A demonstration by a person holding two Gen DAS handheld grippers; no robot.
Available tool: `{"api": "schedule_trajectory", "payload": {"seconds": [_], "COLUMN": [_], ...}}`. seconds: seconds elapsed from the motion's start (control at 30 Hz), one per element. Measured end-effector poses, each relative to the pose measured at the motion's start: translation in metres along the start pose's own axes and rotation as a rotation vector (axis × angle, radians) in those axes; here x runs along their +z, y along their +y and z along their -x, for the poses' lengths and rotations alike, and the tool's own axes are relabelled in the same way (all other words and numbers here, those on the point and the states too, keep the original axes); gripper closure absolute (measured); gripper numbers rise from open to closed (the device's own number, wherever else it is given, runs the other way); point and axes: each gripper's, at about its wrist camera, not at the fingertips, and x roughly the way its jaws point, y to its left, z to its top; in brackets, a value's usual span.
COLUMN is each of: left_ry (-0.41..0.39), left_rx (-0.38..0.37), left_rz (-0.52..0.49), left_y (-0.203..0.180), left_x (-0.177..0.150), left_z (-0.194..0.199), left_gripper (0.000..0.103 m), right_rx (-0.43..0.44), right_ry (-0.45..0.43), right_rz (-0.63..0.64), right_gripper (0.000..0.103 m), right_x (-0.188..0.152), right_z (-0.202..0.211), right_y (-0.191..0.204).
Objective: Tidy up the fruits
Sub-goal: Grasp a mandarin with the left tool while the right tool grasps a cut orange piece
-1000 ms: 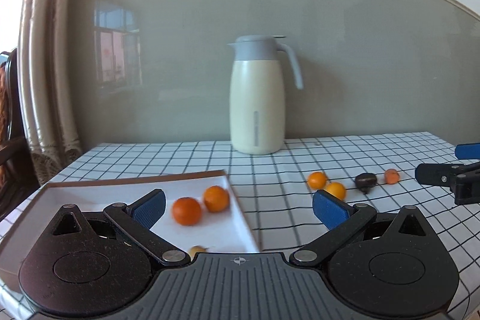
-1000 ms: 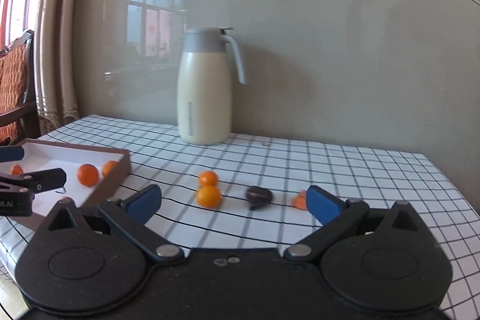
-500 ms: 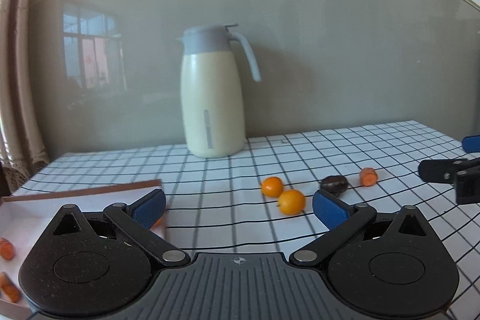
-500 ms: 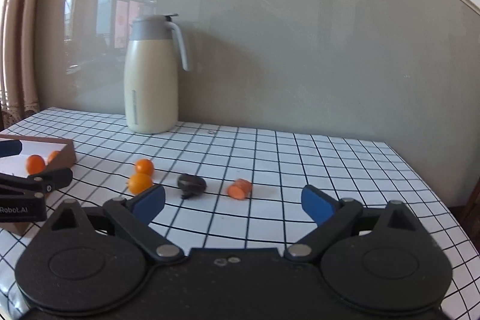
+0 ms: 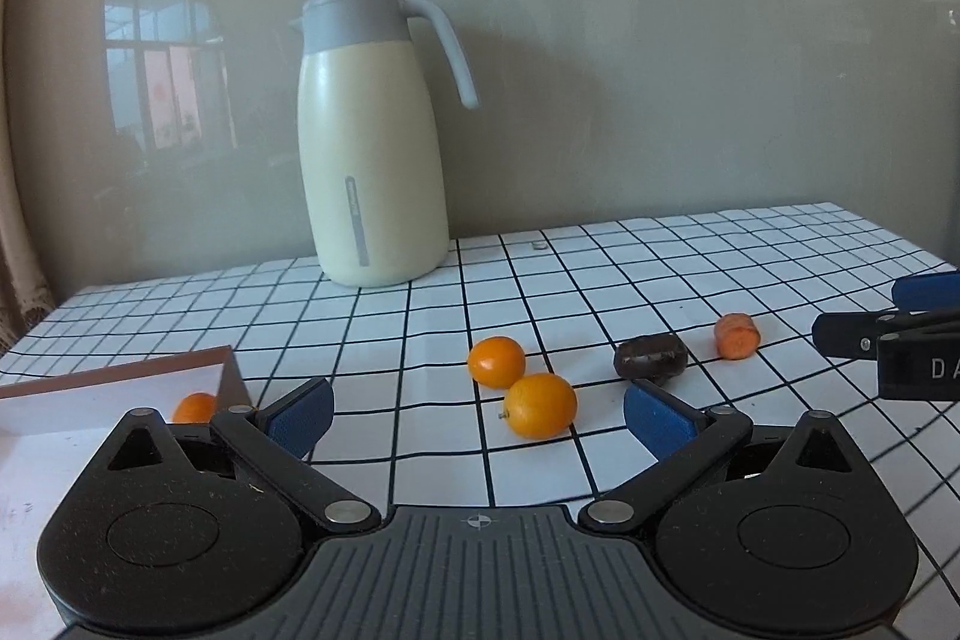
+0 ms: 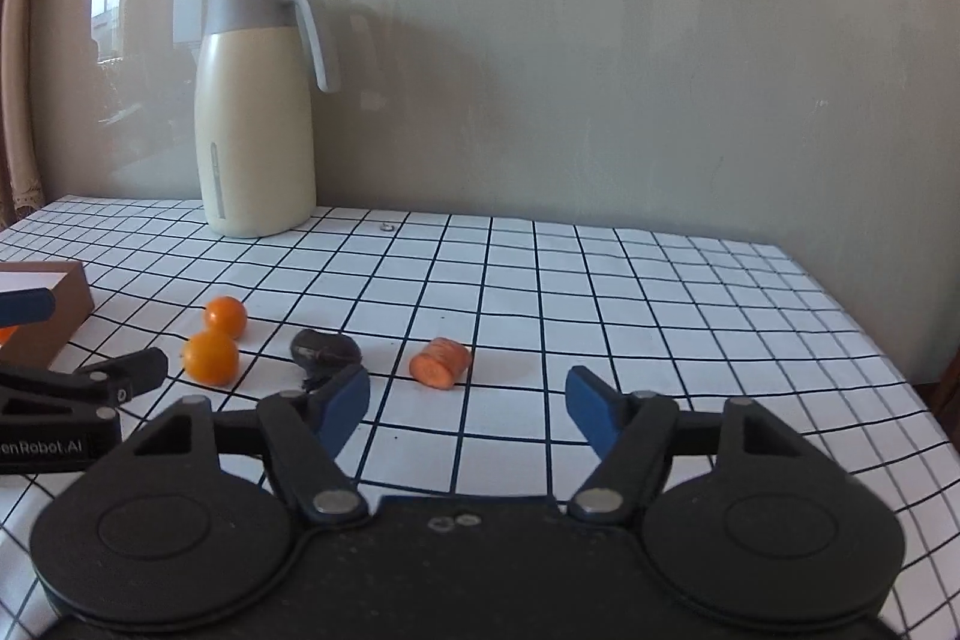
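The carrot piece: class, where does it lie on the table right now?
The carrot piece lies on the checked tablecloth, centre in the right wrist view, just ahead of the open right tongs, with the dark fruit on its left.

Open checked cloth (image 6: 660, 316) right of carrot piece (image 6: 440, 361), nothing blocking. Tight on left: two kumquats (image 5: 521, 387) touching, dark fruit (image 5: 651, 355) just beside. Jug (image 5: 372, 136) at back wall, box corner (image 5: 231, 376) possibly crowding far left.

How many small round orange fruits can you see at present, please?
3: two fruits touching on the checked tablecloth, one in the box behind the left tongs; others may be hidden.
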Motion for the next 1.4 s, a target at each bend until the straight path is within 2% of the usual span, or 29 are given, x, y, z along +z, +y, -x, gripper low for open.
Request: {"api": "schedule_trajectory", "payload": {"seconds": [0.03, 0.13, 0.23, 0.37, 0.43, 0.63, 0.73, 1.1, 1.13, 1.17, 1.23, 1.4], "left_ry": [0.003, 0.036, 0.058, 0.073, 0.081, 0.107, 0.125, 0.154, 0.159, 0.165, 0.178, 0.181], "left_rx": [-0.005, -0.019, -0.030, -0.046, -0.048, -0.048, -0.038, -0.049, -0.049, -0.048, -0.054, -0.062], "left_rz": [0.002, -0.005, 0.008, 0.007, 0.009, 0.015, 0.024, 0.039, 0.045, 0.050, 0.053, 0.061], "left_y": [-0.001, -0.005, -0.008, -0.012, -0.013, -0.018, -0.018, -0.019, -0.018, -0.018, -0.018, -0.018], "left_x": [0.000, 0.000, -0.002, -0.002, -0.001, 0.000, 0.000, 0.001, 0.001, 0.001, 0.000, -0.001], "left_z": [-0.003, -0.016, -0.026, -0.035, -0.039, -0.052, -0.056, -0.063, -0.064, -0.066, -0.068, -0.069], "left_gripper": [0.001, 0.017, 0.019, 0.026, 0.027, 0.033, 0.040, 0.041, 0.043, 0.052, 0.062, 0.064], "right_rx": [0.002, 0.006, 0.008, 0.013, 0.014, 0.008, 0.005, 0.018, 0.018, 0.018, 0.020, 0.029], "right_ry": [0.004, 0.019, 0.035, 0.061, 0.080, 0.085, 0.094, 0.103, 0.106, 0.107, 0.109, 0.111], "right_rz": [-0.001, -0.006, -0.012, -0.022, -0.018, -0.038, -0.044, -0.075, -0.072, -0.069, -0.065, -0.064], "right_gripper": [0.040, 0.046, 0.050, 0.055, 0.063, 0.066, 0.067, 0.070, 0.071, 0.072, 0.074, 0.076], "right_x": [0.001, 0.003, 0.002, 0.001, 0.002, 0.003, 0.001, 0.005, 0.005, 0.005, 0.006, 0.008], "right_z": [-0.004, -0.020, -0.033, -0.049, -0.056, -0.069, -0.075, -0.091, -0.092, -0.093, -0.094, -0.100], "right_y": [0.001, 0.001, 0.002, 0.002, 0.004, -0.002, -0.002, 0.001, 0.003, 0.004, 0.006, 0.008]}}
